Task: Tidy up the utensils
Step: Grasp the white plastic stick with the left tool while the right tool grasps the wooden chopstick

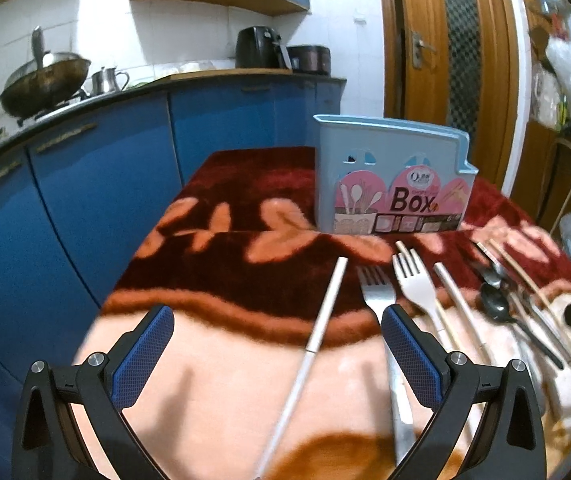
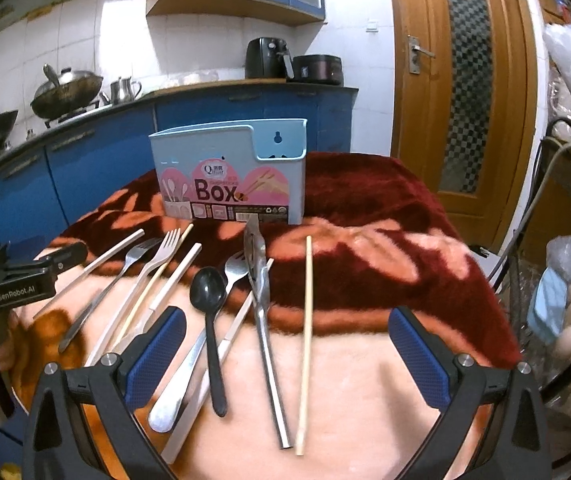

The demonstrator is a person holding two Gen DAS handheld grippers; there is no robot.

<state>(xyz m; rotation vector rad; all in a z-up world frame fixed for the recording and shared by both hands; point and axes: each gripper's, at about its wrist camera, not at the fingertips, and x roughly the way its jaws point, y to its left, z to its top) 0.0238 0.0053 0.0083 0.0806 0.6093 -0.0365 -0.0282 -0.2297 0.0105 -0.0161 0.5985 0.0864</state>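
Blue-padded fingers (image 2: 156, 360) of the right gripper (image 2: 285, 356) stand spread wide, released, over a black spoon (image 2: 209, 292), a steel knife (image 2: 263, 312) and a wooden chopstick (image 2: 306, 340) lying on the blanket (image 2: 365, 380). At 12 o'clock beyond them the blue box (image 2: 229, 172) stands upright. At 9 o'clock sits the left gripper (image 1: 277, 352), likewise released and empty, a white chopstick (image 1: 321, 336) between its fingers, a steel fork (image 1: 377, 292) at 1 o'clock.
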